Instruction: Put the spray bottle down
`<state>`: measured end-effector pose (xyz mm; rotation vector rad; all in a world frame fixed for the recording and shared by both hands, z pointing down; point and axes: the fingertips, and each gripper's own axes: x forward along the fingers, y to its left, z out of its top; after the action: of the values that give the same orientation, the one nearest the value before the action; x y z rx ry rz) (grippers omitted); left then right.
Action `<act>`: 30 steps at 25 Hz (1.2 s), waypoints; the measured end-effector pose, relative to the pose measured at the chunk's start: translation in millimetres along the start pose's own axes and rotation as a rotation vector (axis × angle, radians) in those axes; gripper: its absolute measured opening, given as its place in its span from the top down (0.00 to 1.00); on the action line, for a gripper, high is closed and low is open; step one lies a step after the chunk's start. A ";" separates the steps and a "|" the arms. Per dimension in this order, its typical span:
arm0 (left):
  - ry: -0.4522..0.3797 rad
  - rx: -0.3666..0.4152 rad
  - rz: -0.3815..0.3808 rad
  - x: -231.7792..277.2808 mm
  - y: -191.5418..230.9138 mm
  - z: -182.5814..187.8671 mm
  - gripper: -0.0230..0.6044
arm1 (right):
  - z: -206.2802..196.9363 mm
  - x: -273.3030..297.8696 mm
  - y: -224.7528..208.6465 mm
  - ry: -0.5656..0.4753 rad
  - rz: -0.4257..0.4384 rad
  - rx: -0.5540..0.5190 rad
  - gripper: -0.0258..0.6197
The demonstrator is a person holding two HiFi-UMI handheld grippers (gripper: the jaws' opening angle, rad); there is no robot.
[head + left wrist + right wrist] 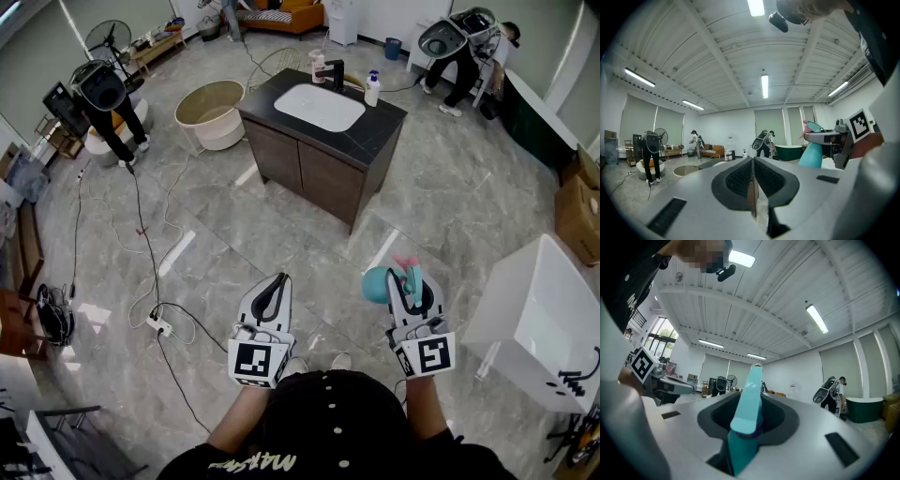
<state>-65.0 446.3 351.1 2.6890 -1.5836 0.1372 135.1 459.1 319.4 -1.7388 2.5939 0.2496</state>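
The right tool point(409, 279) is clamped on the spray bottle point(377, 285) and holds it in the air over the floor point(234, 234), in front of the person's body. In the right gripper view the jaws of this tool point(751, 401) stand part-way apart, with the teal bottle point(749, 420) filling the gap between them. The left gripper view shows the bottle point(811, 153) from the side. It is gripped near the neck, with the teal body hanging below the jaws and the pink-tipped head above them.

The left tool point(277, 281) is level beside the right one, apart from the bottle. Its jaws point(753, 160) are pressed together with nothing between them.

Well ahead of both tools stands a dark cabinet point(300, 164) with a black surface point(380, 127) and a white basin point(319, 108) set into it. A white bottle point(372, 90) stands at the far right of the basin and a pink bottle point(319, 67) at its far left.

A round tub point(221, 131) sits left of the cabinet. A white tub point(525, 309) is near the person's right side. A power strip point(159, 326) lies on the floor to the left, with a cable running from it. Two people point(111, 108) point(464, 52) stand far off, bent forward.
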 end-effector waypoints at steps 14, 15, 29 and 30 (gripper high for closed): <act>0.012 0.020 0.050 6.9 -35.5 -1.3 0.92 | -14.9 -14.3 -25.2 -0.006 0.059 0.019 0.79; 0.013 0.018 0.057 7.1 -37.4 -2.9 0.92 | -16.4 -14.4 -26.6 -0.007 0.065 0.021 0.79; 0.005 0.002 0.070 51.3 -15.5 -10.2 0.92 | -22.7 33.3 -47.1 -0.029 0.081 0.021 0.79; 0.004 0.002 0.070 59.0 -10.0 -10.6 0.92 | -23.1 40.7 -50.3 -0.030 0.077 0.019 0.79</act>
<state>-28.5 400.3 366.9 2.6338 -1.6776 0.1450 167.6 399.9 331.9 -1.6189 2.6357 0.2495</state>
